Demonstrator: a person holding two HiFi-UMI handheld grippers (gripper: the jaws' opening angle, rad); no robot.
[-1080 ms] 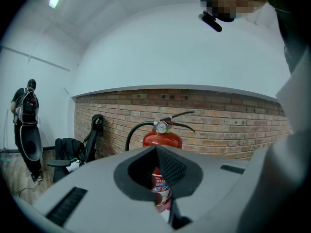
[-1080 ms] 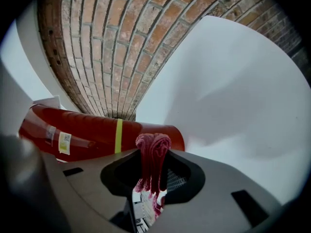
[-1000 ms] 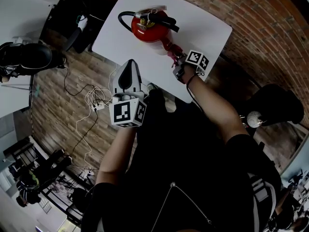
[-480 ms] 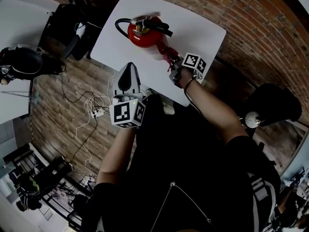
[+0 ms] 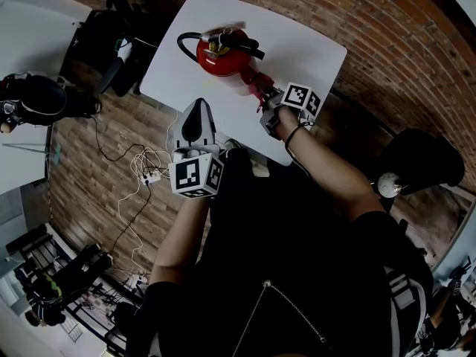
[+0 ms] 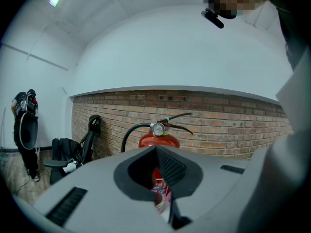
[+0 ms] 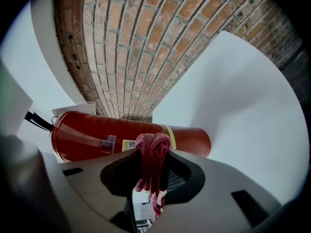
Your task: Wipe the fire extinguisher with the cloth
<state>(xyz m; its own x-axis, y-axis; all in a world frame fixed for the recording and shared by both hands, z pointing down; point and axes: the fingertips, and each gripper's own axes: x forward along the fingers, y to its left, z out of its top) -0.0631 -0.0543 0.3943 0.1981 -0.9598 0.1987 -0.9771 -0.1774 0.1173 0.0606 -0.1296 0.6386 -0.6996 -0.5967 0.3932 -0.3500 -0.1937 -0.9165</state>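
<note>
A white, smooth worktop (image 5: 312, 43) with rounded corners stood against rough red-brown brickwork (image 5: 387, 21). On it stood the fire extinguisher (image 5: 223, 54) — a glossy red steel cylinder, upright, with a black hose (image 5: 186, 39) looping off its head and a black lever above. The left gripper view showed its round pressure gauge (image 6: 157, 128) under the lever, but the dial could not be read. The right gripper view showed a yellow band (image 7: 170, 132) near the base and two small labels (image 7: 119, 142), one with a square code; their print was too small to read.

The left gripper (image 5: 197, 121), grey plastic with a black-and-white marker cube (image 5: 197, 175), hung off the worktop's near edge and pointed at the extinguisher. Its jaws were together with nothing held, and only a strip of the red cylinder showed through the notch in its pads (image 6: 156, 149).

The right gripper (image 5: 271, 103) was at the extinguisher's lower side, its jaws clamped on the cloth (image 7: 153, 164). The cloth was a red-pink knitted rag — bunched into folds above the jaws, with a frayed tail below. From the head view the cloth (image 5: 260, 84) sat just beside the cylinder; actual contact was hard to make out.
</note>
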